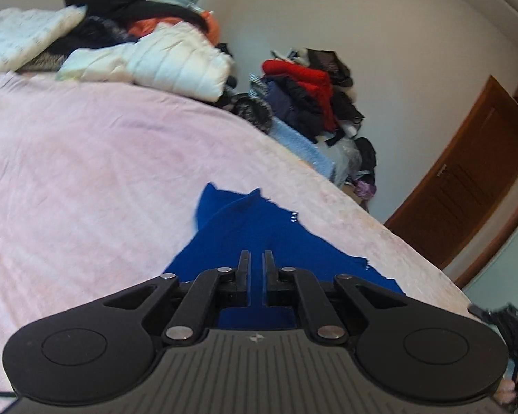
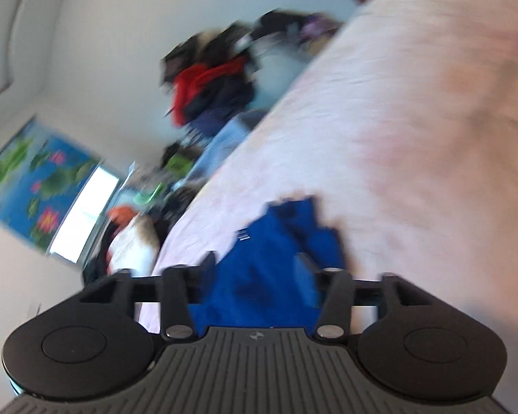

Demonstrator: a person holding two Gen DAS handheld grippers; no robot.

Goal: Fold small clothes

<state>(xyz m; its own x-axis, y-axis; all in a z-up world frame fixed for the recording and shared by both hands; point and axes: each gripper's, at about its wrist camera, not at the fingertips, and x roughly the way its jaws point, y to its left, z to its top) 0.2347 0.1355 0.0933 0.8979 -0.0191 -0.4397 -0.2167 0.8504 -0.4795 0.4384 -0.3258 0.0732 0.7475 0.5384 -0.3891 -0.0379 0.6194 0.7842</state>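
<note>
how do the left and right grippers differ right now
Left gripper: fingers nearly together, a narrow gap showing blue behind it; whether it pinches the cloth cannot be told. Right gripper: fingers stand wide apart with the blue garment lying between them, not pressed. The left view is sharp, the right view is blurred. Both are black and point over the same blue garment on the pink bedcover.

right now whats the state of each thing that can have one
left gripper: jaws nearly shut, blue garment seen through the gap
right gripper: jaws open
blue garment: rumpled on the pink bedcover
door: closed
</note>
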